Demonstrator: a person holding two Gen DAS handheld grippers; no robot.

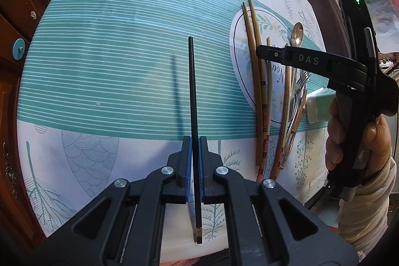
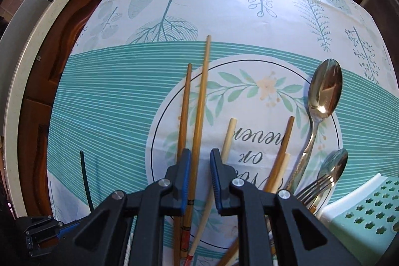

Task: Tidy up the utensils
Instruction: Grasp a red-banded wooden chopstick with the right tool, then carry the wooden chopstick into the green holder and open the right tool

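Clamping a black chopstick, left gripper holds it above the striped tablecloth. Right gripper jaws spread, straddling a wooden chopstick in the pile; spoon, fork, green holder right.

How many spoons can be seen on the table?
2. The large spoon lies right of the printed circle; a smaller spoon lies nearer, beside the fork. The pile may hide others.
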